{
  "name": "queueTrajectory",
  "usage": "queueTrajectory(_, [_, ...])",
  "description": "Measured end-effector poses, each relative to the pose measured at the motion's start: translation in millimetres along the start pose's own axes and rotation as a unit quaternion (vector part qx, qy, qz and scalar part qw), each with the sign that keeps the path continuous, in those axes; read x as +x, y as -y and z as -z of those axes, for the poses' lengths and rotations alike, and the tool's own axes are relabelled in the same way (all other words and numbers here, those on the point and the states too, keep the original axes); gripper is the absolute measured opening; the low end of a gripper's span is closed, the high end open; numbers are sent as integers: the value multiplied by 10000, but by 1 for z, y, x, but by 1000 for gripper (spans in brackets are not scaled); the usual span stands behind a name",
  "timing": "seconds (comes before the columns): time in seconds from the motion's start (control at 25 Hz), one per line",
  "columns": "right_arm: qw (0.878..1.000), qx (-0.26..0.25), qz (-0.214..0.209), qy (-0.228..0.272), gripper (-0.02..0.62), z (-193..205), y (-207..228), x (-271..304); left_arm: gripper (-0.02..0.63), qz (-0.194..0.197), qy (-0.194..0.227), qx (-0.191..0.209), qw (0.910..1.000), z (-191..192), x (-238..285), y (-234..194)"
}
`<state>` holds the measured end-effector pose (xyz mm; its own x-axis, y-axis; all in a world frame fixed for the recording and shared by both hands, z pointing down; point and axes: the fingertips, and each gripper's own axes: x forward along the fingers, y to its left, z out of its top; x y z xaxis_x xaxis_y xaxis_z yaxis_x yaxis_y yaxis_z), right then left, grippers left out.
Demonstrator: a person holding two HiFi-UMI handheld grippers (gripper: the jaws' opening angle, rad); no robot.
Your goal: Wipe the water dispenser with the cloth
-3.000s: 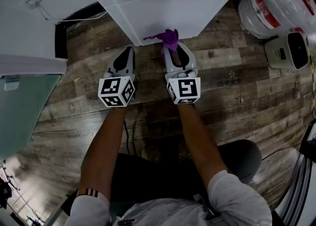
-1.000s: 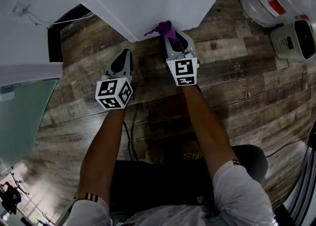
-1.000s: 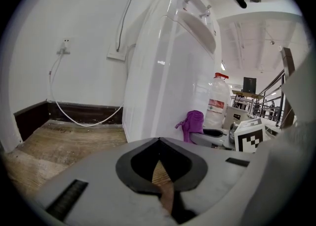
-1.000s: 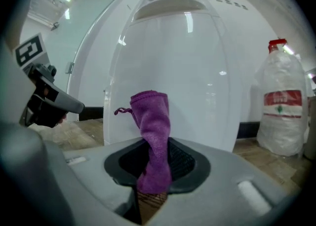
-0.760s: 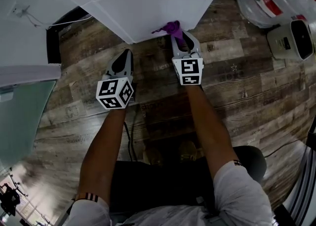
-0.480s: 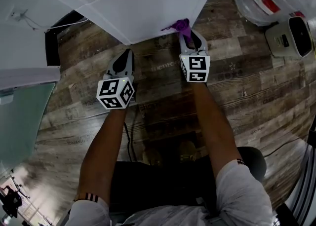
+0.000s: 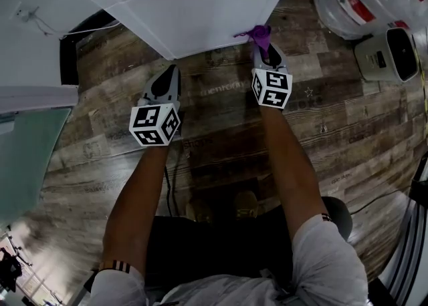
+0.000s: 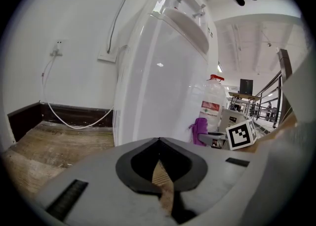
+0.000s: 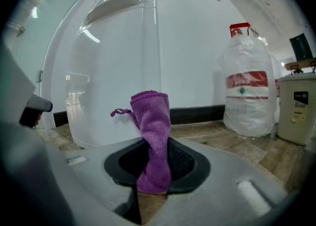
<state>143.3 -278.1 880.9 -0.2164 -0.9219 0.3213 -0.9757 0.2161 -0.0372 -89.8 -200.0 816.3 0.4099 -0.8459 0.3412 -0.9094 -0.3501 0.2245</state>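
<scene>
The right gripper (image 9: 153, 145) has its jaws clenched on the cloth (image 9: 151, 116), which pokes out ahead by the dispenser's (image 9: 118, 67) low corner, while the left gripper (image 8: 158, 142) is squeezed together, empty, so next I'd rub along.

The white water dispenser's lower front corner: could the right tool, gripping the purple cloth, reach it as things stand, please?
Probably yes. The right tool holds the purple cloth right up by the white water dispenser, and nothing stands between them. Whether cloth and panel already touch is unclear.
</scene>
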Motion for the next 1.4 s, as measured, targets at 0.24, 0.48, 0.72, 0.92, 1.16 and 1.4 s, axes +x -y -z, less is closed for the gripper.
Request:
queueTrajectory(0.24, [9999, -54, -158, 34, 97, -16, -2, -16, -2, 94, 84, 191, 9997, -16, 0, 6])
queueTrajectory(0.48, [9920, -85, -1250, 142, 97, -36, -54, -34, -2, 391, -58, 763, 9963, -32, -2, 18])
queueTrajectory(0.72, [9665, -403, -2505, 387, 97, -84, -141, -50, -2, 580, -53, 919, 9941, -59, -11, 21])
queueTrajectory(0.92, [9541, -548, -2907, 465, 97, -128, -179, -73, -2, 538, 99, 567, 9969, -98, -36, 20])
queueTrajectory(1.16, [9441, -828, -3177, 309, 98, -180, -197, -117, -2, 607, 112, 534, 9967, -150, -76, 40])
queueTrajectory(1.4, [9366, -994, -3337, 387, 98, -272, -205, -164, -2, 771, 154, 729, 9942, -219, -119, 75])
